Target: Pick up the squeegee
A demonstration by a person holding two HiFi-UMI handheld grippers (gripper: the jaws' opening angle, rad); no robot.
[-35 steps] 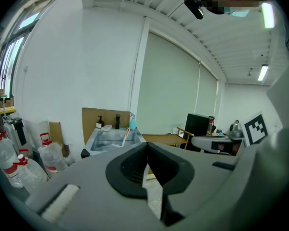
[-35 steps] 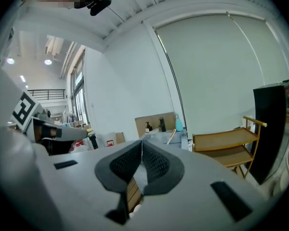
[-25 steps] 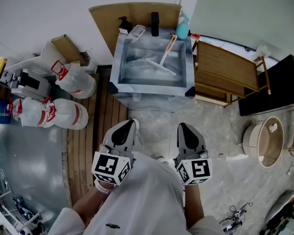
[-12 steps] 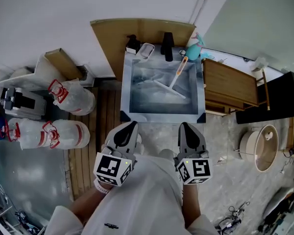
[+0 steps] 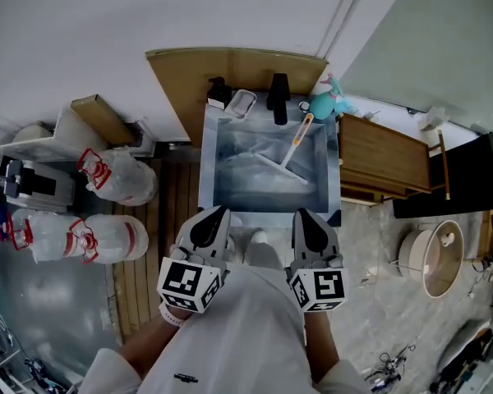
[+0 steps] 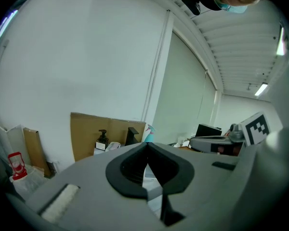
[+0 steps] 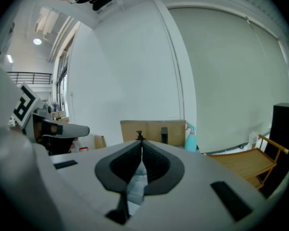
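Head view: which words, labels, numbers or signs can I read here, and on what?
No text is readable.
Label on the pump bottle: too small to read.
Red markings on the white bags: too blurred to read.
Cubes on the left hand-held gripper and the right hand-held gripper: square marker patterns only, no letters.

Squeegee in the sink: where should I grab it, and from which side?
Probably its pale handle, which points toward the sink's far right corner, clear of the blade. Come from above with the right gripper, jaws across the handle.

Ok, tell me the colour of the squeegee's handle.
Squeegee handle: pale orange, whiter toward the blade. Best in the head view.
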